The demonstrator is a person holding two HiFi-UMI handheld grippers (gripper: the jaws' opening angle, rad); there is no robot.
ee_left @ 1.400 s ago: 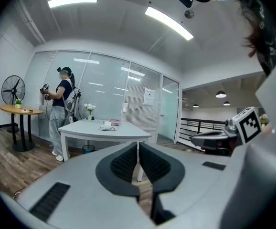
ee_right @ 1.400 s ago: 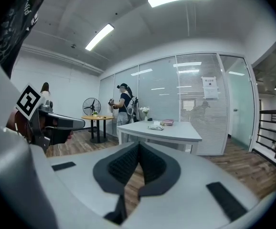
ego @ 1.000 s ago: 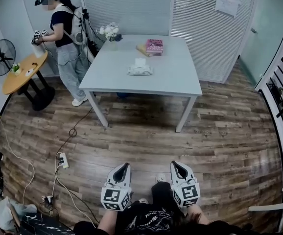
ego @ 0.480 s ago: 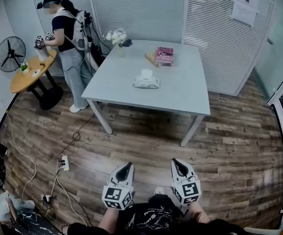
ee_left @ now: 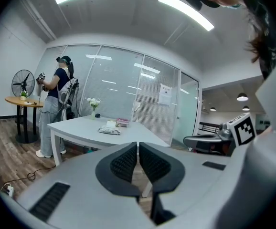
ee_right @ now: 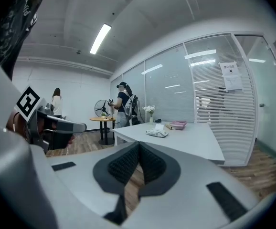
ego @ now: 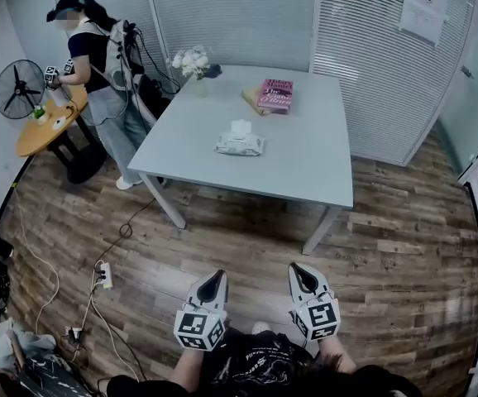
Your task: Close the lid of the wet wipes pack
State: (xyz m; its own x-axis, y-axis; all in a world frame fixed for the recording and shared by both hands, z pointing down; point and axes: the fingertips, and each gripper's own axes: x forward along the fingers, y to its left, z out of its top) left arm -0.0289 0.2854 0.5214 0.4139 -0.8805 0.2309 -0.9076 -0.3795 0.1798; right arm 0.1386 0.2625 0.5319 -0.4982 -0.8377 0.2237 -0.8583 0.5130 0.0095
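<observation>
Wipes pack sits on table; left claw, right claw closed.

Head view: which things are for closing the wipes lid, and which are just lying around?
For the job: wet wipes pack, left tool, right tool (both shut, empty).
Just lying about: pink book, vase of flowers, fan, round wooden table.

Head cam steep down, 2 gripper cams low, fwd, shared: far table
</observation>
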